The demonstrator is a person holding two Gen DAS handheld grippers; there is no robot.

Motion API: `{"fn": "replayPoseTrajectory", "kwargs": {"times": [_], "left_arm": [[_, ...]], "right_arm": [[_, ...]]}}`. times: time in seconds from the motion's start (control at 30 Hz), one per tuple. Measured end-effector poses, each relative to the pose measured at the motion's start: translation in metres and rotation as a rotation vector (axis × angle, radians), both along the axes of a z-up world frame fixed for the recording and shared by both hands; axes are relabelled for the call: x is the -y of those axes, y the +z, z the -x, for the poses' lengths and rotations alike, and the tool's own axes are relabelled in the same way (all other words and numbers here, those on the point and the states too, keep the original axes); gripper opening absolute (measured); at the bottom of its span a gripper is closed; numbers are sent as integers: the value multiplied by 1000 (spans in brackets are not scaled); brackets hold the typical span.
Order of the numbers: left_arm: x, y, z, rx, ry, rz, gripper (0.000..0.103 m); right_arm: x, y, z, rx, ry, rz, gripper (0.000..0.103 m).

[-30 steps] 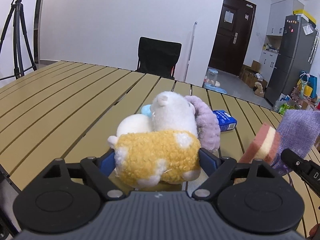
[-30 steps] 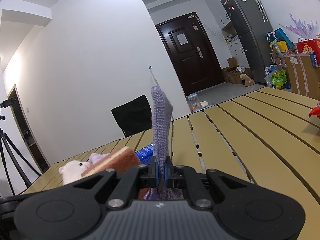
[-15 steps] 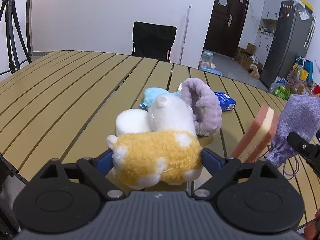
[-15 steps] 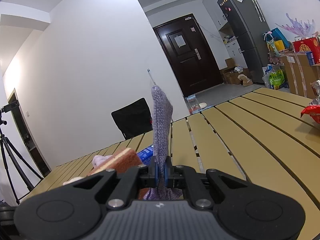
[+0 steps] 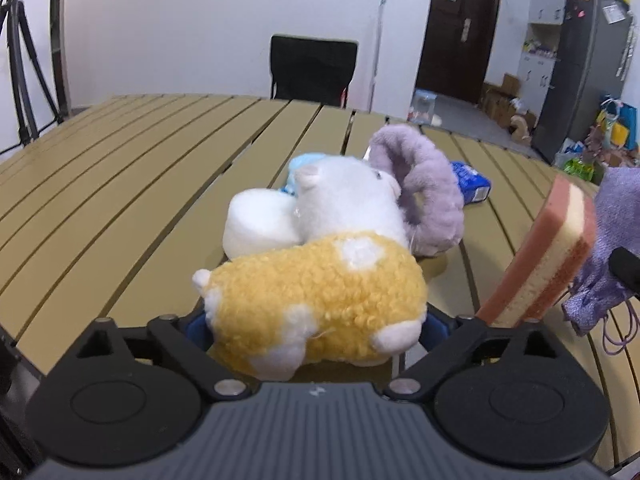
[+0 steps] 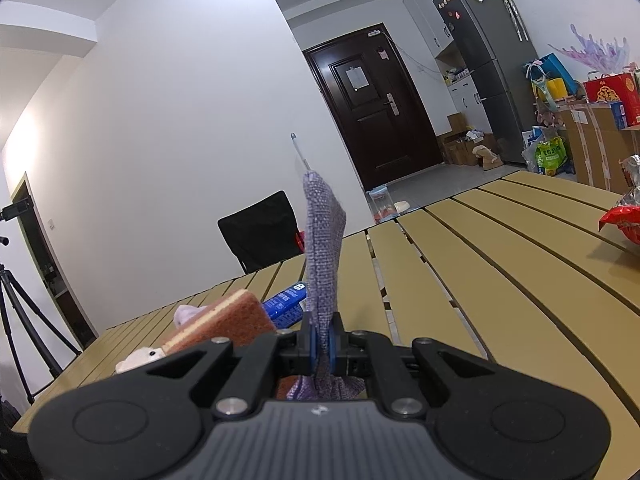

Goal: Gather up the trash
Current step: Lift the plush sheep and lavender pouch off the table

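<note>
resting between left hand-held gripper (image 5: 316,320) closing jaws, yellow plush (image 5: 316,308)

Wide bare table (image 5: 120,184) to the left; ahead blocked by plush toys (image 5: 320,264), right by sponge (image 5: 548,252), perhaps touching pouch (image 5: 616,216).

The right gripper (image 6: 321,340) has its blue pads pressed together on a purple woven drawstring pouch (image 6: 323,252), which stands upright from the jaws, its bunched lower part hanging below them. Just left of the pouch, a pink-and-cream layered sponge (image 6: 224,322) leans over the slatted tan table (image 6: 500,280); a blue packet (image 6: 286,304) lies between sponge and pouch, slightly farther back. A white plush head (image 6: 138,360) shows left of the sponge, a lilac fuzzy piece (image 6: 187,314) above it. Far right of the pouch, a red wrapper (image 6: 624,222) sits on the table. A black chair (image 6: 260,230) stands behind the pouch
</note>
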State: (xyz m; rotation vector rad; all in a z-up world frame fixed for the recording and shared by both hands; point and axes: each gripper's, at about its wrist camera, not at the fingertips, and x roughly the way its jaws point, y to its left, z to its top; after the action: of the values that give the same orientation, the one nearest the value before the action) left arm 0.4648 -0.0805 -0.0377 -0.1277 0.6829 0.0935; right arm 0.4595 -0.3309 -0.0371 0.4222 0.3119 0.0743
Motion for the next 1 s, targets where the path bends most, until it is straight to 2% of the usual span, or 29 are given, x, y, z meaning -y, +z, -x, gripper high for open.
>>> {"fn": "replayPoseTrajectory", "kwargs": {"times": [0.43, 0.77, 1.0], "left_arm": [[-6, 19, 49, 129, -23, 11, 92], [-17, 36, 97, 202, -31, 25, 92], [-31, 38, 130, 221, -33, 40, 92]], "right_arm": [[-1, 6, 21, 30, 11, 24, 6], [3, 17, 69, 93, -23, 64, 6], [-1, 18, 101, 112, -7, 75, 6]]}}
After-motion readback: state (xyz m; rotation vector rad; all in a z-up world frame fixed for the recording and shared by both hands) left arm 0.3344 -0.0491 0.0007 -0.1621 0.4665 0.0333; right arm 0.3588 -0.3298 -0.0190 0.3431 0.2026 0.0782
